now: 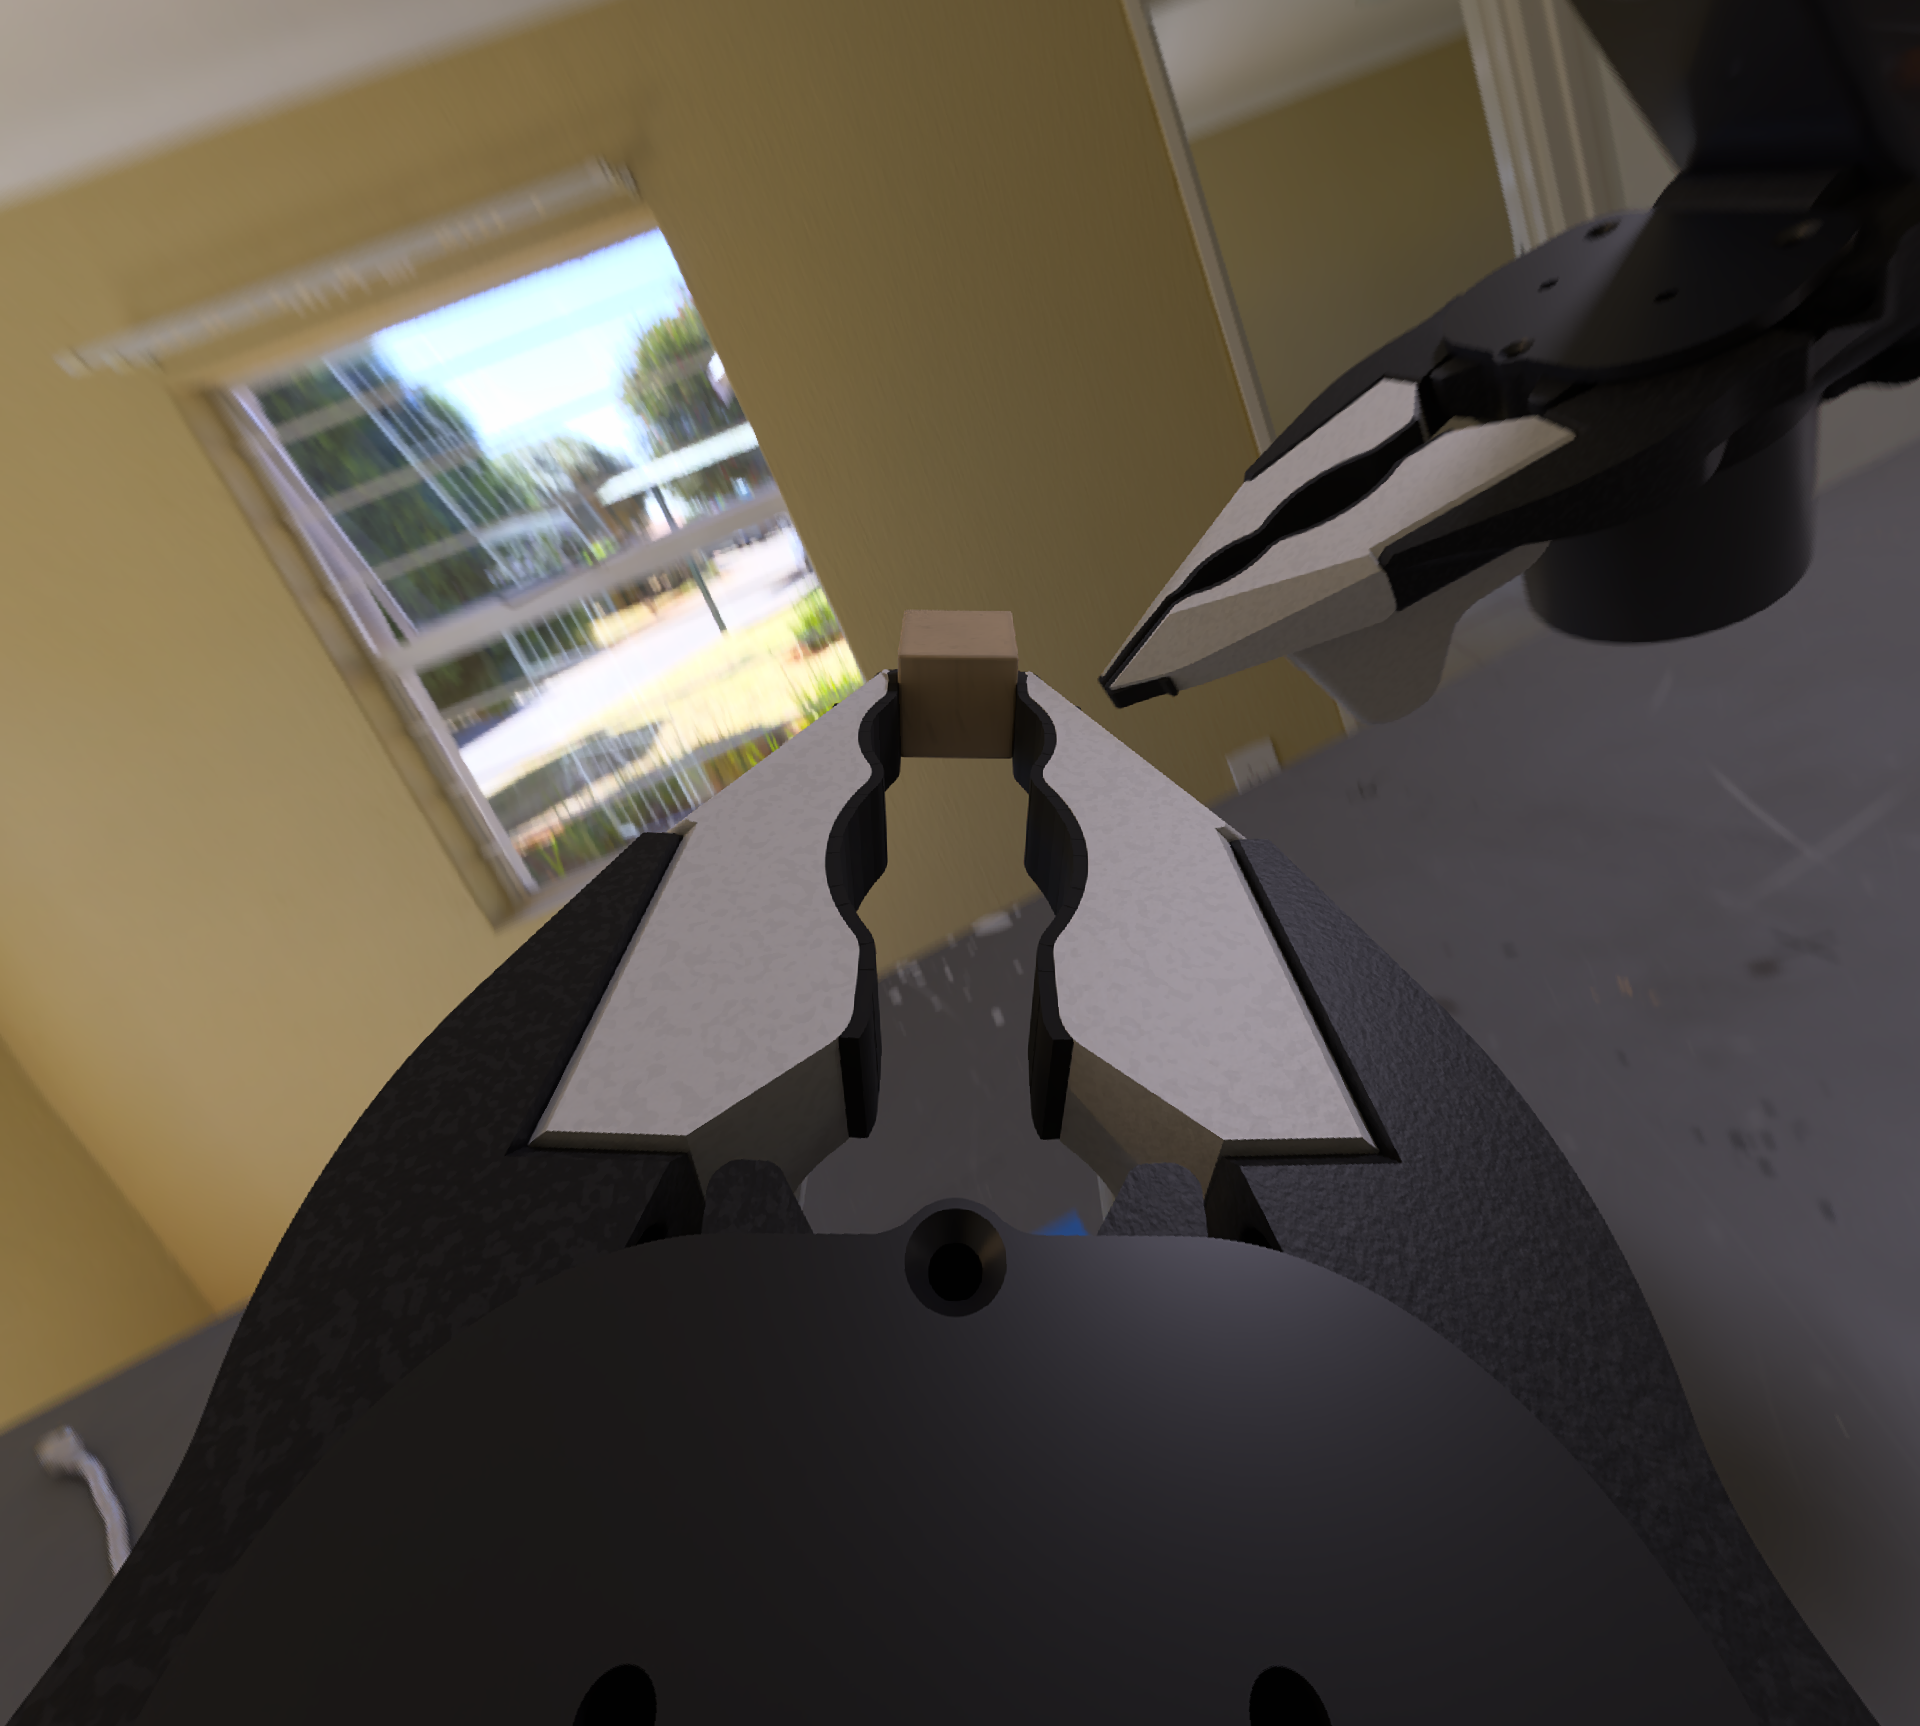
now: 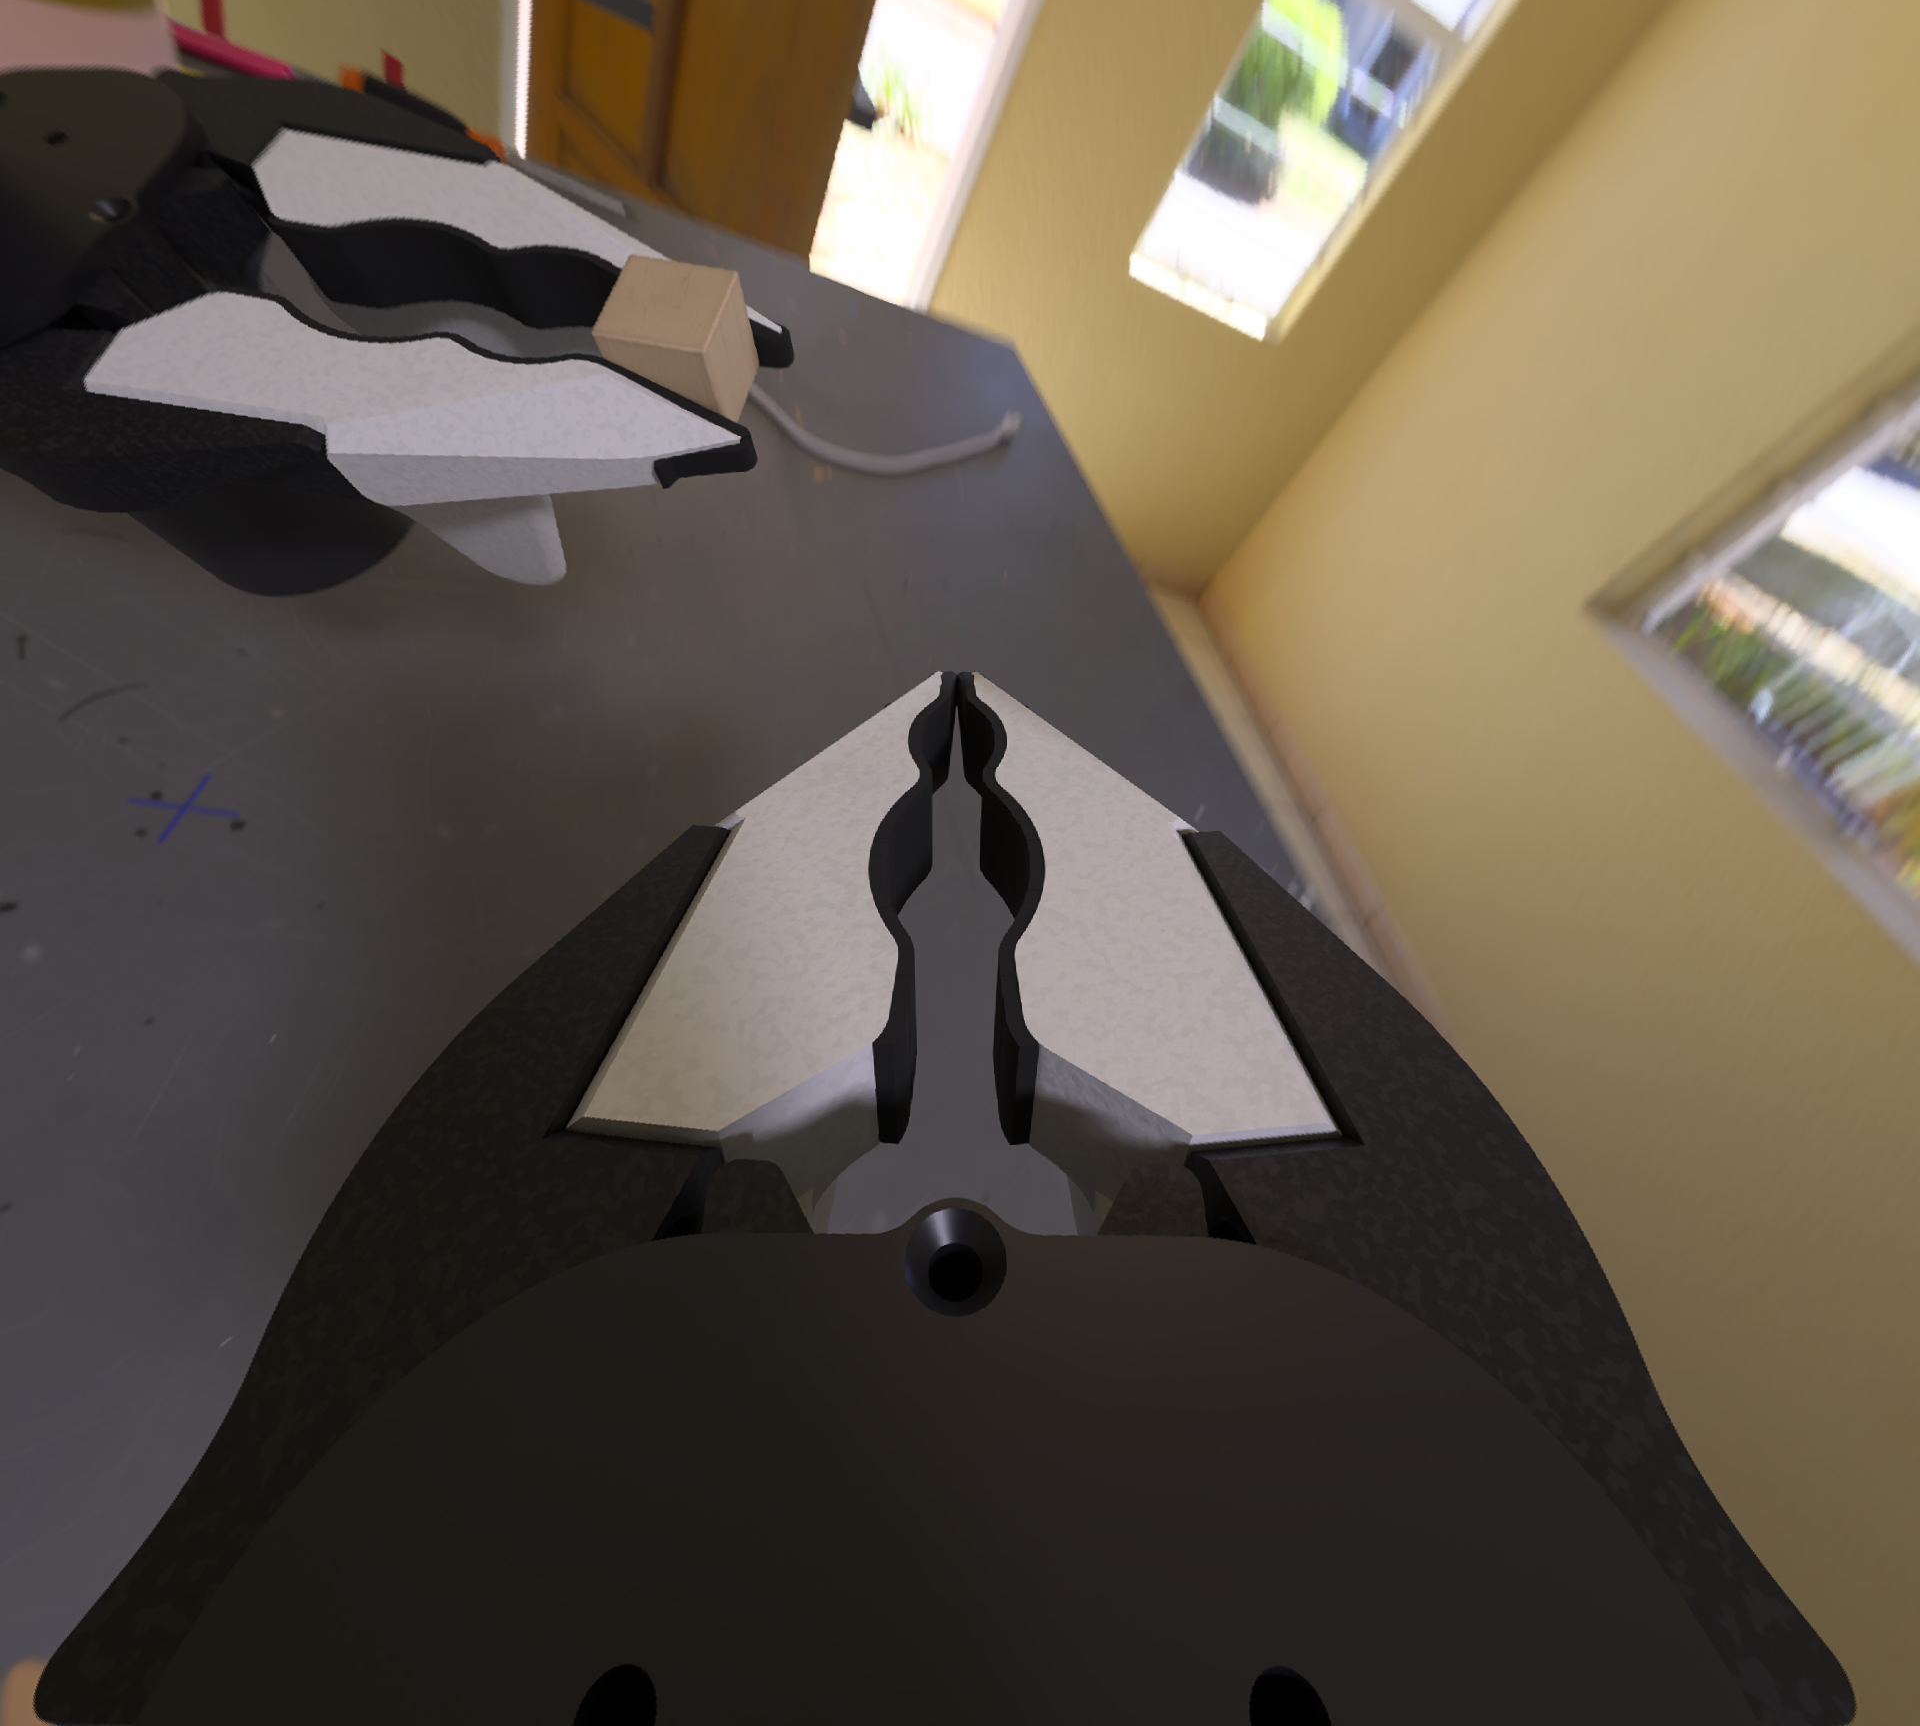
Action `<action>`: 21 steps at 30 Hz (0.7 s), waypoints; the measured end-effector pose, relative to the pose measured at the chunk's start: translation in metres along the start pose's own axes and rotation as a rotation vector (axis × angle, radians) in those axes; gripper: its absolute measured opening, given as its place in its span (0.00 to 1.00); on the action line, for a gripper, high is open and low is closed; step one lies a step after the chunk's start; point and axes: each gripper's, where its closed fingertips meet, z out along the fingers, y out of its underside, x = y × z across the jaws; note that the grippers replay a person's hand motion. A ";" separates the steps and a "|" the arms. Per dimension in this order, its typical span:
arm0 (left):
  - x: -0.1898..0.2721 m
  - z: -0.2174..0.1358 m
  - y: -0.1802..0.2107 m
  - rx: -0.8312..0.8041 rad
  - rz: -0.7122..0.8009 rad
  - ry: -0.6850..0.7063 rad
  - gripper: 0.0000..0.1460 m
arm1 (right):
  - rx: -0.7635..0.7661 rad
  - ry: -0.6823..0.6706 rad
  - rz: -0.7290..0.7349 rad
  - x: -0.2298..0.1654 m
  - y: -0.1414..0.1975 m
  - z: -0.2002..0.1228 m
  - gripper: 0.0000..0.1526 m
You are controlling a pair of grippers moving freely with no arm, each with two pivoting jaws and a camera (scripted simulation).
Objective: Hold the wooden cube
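Wooden cube [image 1: 956,687] pinched at the left gripper [image 1: 956,710] tips.
Light, rigid, smooth-faced; flat opposite sides suit clamping. Right gripper [image 2: 956,684] is closed, empty.

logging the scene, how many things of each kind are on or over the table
wooden cube: 1, clamped in the left gripper
grippers: 2, the left one and the right gripper, shut and empty
white cord on the table: 1
total: 4

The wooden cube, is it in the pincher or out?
In. The wooden cube sits pinched between the left gripper's fingertips, lifted above the table.
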 end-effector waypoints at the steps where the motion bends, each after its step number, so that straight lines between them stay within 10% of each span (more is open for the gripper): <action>1: -0.005 -0.001 -0.016 0.049 0.010 -0.017 0.14 | 0.042 -0.007 -0.046 0.002 -0.018 -0.003 0.00; 15: -0.004 -0.003 -0.079 0.198 0.111 -0.096 0.14 | 0.156 -0.009 -0.726 -0.020 -0.118 -0.040 0.00; 21: 0.004 -0.002 -0.068 0.155 0.137 -0.072 0.14 | 0.160 -0.034 -0.659 -0.020 -0.105 -0.043 0.00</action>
